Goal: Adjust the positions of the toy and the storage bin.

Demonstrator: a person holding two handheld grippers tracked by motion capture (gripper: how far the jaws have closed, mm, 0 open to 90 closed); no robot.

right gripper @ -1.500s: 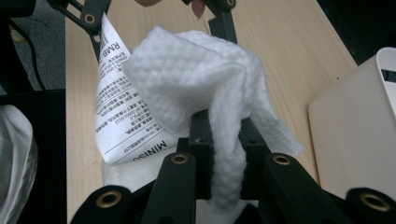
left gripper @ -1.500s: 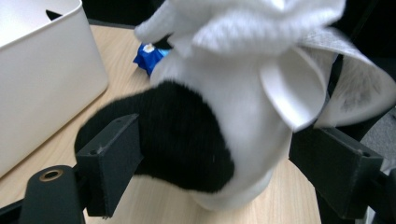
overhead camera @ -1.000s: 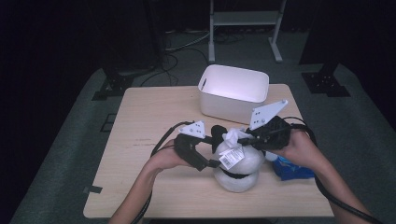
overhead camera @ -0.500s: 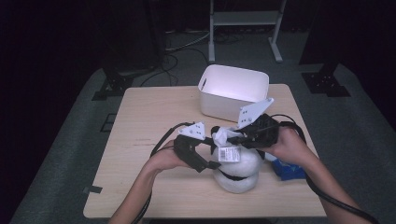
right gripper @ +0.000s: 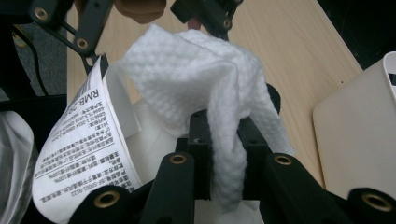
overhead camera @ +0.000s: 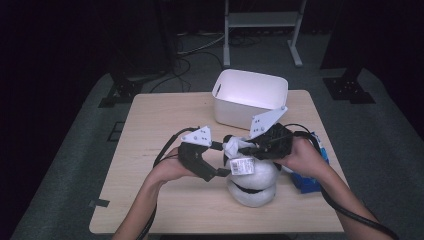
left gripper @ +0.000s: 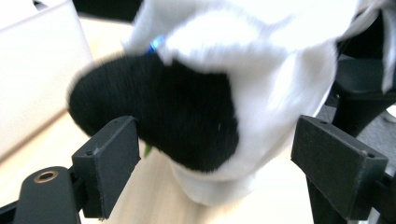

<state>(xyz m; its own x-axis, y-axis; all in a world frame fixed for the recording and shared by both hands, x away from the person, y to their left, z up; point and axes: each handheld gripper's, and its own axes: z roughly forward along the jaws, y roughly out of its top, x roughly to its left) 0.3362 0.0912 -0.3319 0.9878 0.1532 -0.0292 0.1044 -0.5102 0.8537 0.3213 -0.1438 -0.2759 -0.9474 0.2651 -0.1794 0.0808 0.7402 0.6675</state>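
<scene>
A white-and-black plush toy (overhead camera: 252, 182) lies on the near half of the wooden table (overhead camera: 165, 125), between the person's two hands. The left gripper (overhead camera: 222, 159) is held level at the toy's left side; in the left gripper view its two black jaws stand wide apart on either side of the toy's black patch (left gripper: 187, 116), the left jaw at the edge of the plush, the right jaw clear of it. The right gripper (overhead camera: 245, 148) comes in from the right above the toy, jaws pinched together on a white woven cloth (right gripper: 205, 88), which bunches ahead of the jaws and hangs down between them. A printed label (right gripper: 88, 149) attached to the toy hangs just beside this cloth; from above the label (overhead camera: 243, 165) lies on the toy's top.

Surroundings: a white plastic bin (overhead camera: 248, 97) stands on the far side of the table, just behind the right gripper's grey plate. A blue object (overhead camera: 307, 180) lies at the table's right edge, largely hidden under the right hand (overhead camera: 302, 157). Cables trail from both grippers toward the person. Beyond the table, a white metal frame (overhead camera: 260, 30) stands on the dark floor.
</scene>
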